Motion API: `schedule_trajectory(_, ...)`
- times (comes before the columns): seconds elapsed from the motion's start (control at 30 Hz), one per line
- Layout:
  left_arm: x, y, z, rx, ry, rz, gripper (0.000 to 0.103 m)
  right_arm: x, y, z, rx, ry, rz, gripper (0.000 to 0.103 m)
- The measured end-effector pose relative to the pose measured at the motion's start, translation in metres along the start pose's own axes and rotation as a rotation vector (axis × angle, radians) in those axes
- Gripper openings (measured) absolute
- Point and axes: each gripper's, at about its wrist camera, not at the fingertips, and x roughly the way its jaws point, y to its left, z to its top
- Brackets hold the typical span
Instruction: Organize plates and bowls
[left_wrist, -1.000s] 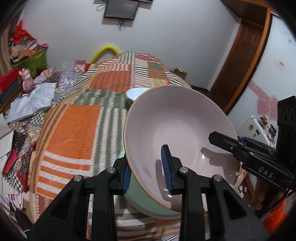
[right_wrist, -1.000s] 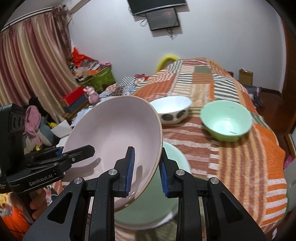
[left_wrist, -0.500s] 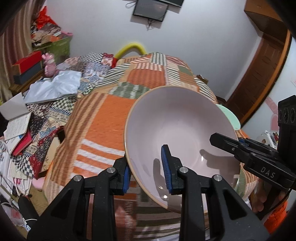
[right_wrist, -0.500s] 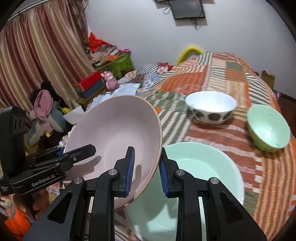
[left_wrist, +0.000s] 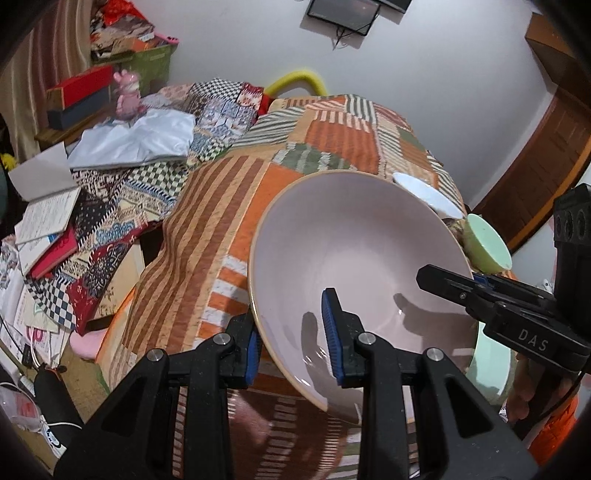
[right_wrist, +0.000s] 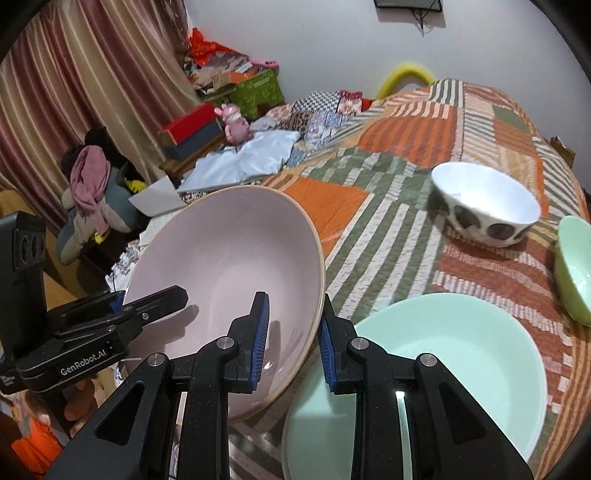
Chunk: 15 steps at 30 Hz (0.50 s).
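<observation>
- Patchwork quilt (right_wrist: 406, 147): fills upper right of the right wrist view.
- Pink bowl (right_wrist: 229, 280): tilted, centre-left, rim clamped by left gripper (left_wrist: 291, 343) and right gripper (right_wrist: 291, 339).
- Mint plate (right_wrist: 461, 369): lower right, flat.
- White spotted bowl (right_wrist: 484, 206): right, upright.
- Small mint bowl (right_wrist: 574, 266): right edge.

We note a pale pink bowl (right_wrist: 229, 266), a mint-green plate (right_wrist: 461, 354), and a white, dark-spotted bowl (right_wrist: 487, 206) on orange-striped patchwork (right_wrist: 388, 147).
</observation>
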Motion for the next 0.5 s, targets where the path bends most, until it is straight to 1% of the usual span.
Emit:
schedule_trajectory(0.1, 0.007, 0.006, -0.001, -0.007, 0.016, 0.001, 0.03, 0.008, 0.002, 0.001, -0.004, 0.022, -0.011, 0.023)
schedule_trajectory(0.37, 0.024, 0.021, -0.002, -0.036, 0.052, -0.006, 0.03, 0.032, 0.004, -0.001, -0.025, 0.124, -0.04, 0.023)
schedule_trajectory(0.5, 0.028, 0.022, -0.003, -0.03, 0.055, -0.004, 0.03, 0.032, 0.001, -0.001, -0.03, 0.125, -0.04, 0.026)
